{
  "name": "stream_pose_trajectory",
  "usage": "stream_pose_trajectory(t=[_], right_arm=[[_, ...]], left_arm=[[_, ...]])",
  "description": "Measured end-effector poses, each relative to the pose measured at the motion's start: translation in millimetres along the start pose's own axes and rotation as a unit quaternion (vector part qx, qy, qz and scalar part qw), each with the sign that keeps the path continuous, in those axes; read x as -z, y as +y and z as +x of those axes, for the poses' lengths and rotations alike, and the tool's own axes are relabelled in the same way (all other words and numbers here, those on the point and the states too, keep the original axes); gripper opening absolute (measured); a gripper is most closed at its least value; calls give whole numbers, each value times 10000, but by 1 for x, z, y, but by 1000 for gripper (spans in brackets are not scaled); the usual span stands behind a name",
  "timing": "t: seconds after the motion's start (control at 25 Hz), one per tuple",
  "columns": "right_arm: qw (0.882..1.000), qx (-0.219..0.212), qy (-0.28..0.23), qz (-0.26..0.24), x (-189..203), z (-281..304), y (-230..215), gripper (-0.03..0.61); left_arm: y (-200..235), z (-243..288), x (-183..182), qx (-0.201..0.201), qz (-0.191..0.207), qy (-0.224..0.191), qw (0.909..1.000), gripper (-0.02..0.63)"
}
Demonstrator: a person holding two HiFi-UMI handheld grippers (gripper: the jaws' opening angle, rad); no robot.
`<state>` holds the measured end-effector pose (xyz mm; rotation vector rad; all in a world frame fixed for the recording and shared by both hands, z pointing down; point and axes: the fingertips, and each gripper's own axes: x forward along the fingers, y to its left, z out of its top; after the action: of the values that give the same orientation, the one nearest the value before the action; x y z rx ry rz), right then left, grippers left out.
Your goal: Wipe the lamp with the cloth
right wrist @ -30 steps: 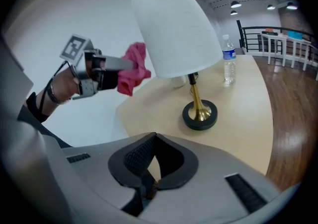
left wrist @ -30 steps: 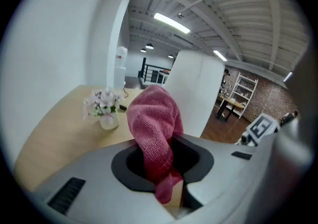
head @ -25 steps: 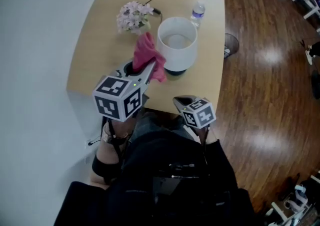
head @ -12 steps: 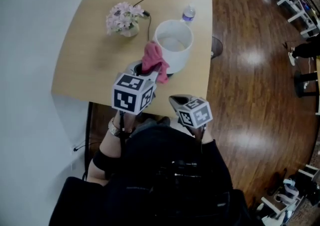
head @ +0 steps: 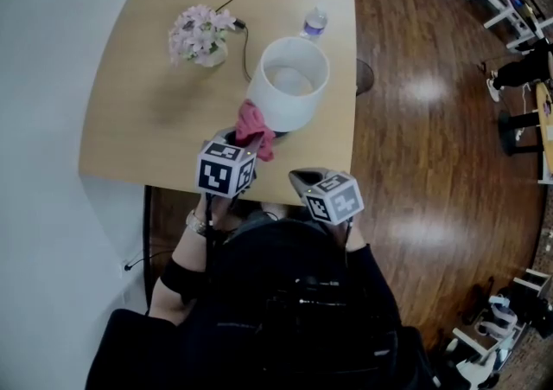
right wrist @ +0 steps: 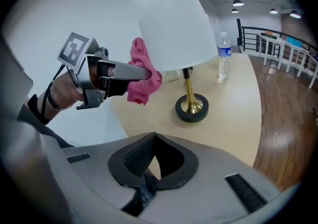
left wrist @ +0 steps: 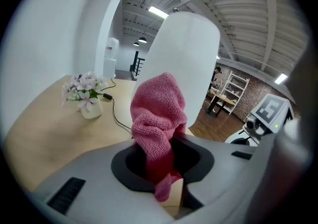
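A lamp with a white shade (head: pixel 288 83) (left wrist: pixel 185 54) (right wrist: pixel 171 19), brass stem and black base (right wrist: pixel 191 109) stands on the wooden table (head: pixel 147 120). My left gripper (head: pixel 249 139) (left wrist: pixel 166 168) is shut on a pink cloth (head: pixel 253 124) (left wrist: pixel 158 118) (right wrist: pixel 141 79), which rests against the shade's near lower side. From the right gripper view, the left gripper (right wrist: pixel 130 72) reaches in from the left at the shade's lower rim. My right gripper (head: pixel 302 177) (right wrist: pixel 149 166) is shut and empty, held back over the table's near edge.
A small vase of pale flowers (head: pixel 199 35) (left wrist: pixel 85 96) stands at the table's far left, with the lamp's black cord (head: pixel 244 12) running past it. A water bottle (head: pixel 314 22) (right wrist: pixel 224 62) stands beyond the lamp. Dark wood floor (head: pixel 432 120) lies to the right.
My left gripper has come down the near side of the shade with the cloth, from near the top rim to its lower edge. The right gripper has stayed put.
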<state>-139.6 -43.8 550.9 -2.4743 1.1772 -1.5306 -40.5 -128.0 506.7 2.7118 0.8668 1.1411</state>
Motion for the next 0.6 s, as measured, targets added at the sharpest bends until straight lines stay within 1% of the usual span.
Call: stream_pose_trajectory(t=[0.16, 0.24, 0.32, 0.4, 0.48, 0.52, 0.6], right_arm=[[9996, -189, 29, -227, -3, 2, -19, 5], [9984, -328, 58, -447, -6, -1, -29, 5], [9966, -496, 79, -660, -7, -8, -36, 5], [9943, -678, 42, -823, -10, -17, -43, 5], [9919, -860, 1, -931, -12, -25, -53, 5], [9906, -944, -6, -993, -13, -28, -57, 5], [9869, -1115, 28, -1165, -13, -33, -64, 5]], left_arm=[[14, 18, 26, -340, -212, 221, 9990, 88], [21, 22, 40, -604, -356, 374, 9968, 87], [26, 17, 50, -919, -613, 391, 9931, 87], [22, -1, 45, -1189, -970, 124, 9881, 87], [3, -25, 26, -1362, -1235, -327, 9824, 87], [-11, -37, 11, -1414, -1292, -579, 9798, 87], [-39, -58, -25, -1504, -1256, -1075, 9747, 87]])
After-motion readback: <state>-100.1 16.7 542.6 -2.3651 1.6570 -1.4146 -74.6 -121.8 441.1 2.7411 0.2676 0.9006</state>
